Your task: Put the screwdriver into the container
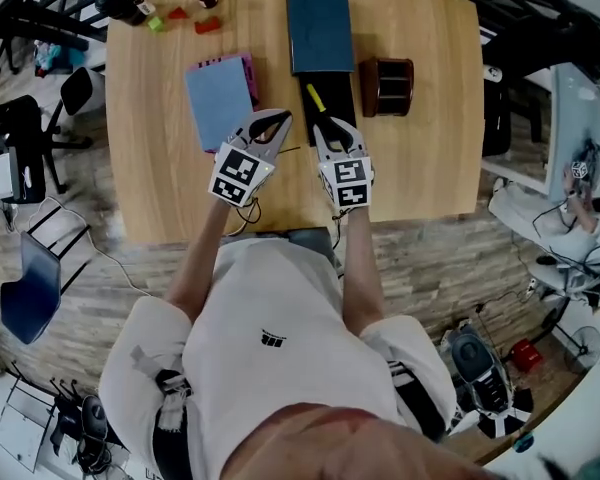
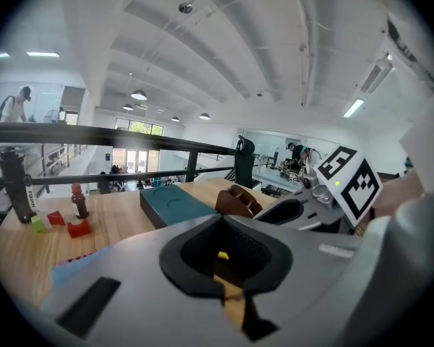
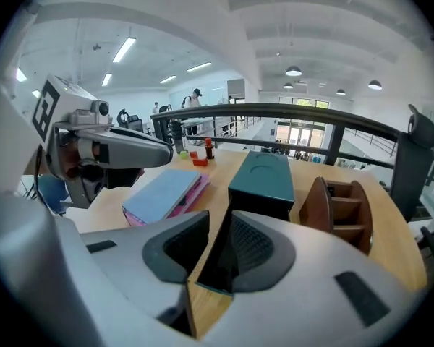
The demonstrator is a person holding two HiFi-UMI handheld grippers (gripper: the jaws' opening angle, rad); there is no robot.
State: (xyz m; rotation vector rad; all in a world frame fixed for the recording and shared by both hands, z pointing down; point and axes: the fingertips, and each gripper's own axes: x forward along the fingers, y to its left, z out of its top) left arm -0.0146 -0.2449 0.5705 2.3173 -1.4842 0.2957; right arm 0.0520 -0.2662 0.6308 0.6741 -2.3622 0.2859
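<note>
Head view: screwdriver (image 1: pixel 314 97) lies in the black tray (image 1: pixel 338 96) of the container (image 1: pixel 320 28), just ahead of the right gripper (image 1: pixel 335 130); I count one screwdriver, one container and two grippers on one wooden table (image 1: pixel 420 168). Left gripper view: left gripper (image 2: pixel 220 224) pressed together, empty. Right gripper view: I read its jaws spread, gripping nothing; railing (image 3: pixel 311 111) and white-ceilinged hall behind.
</note>
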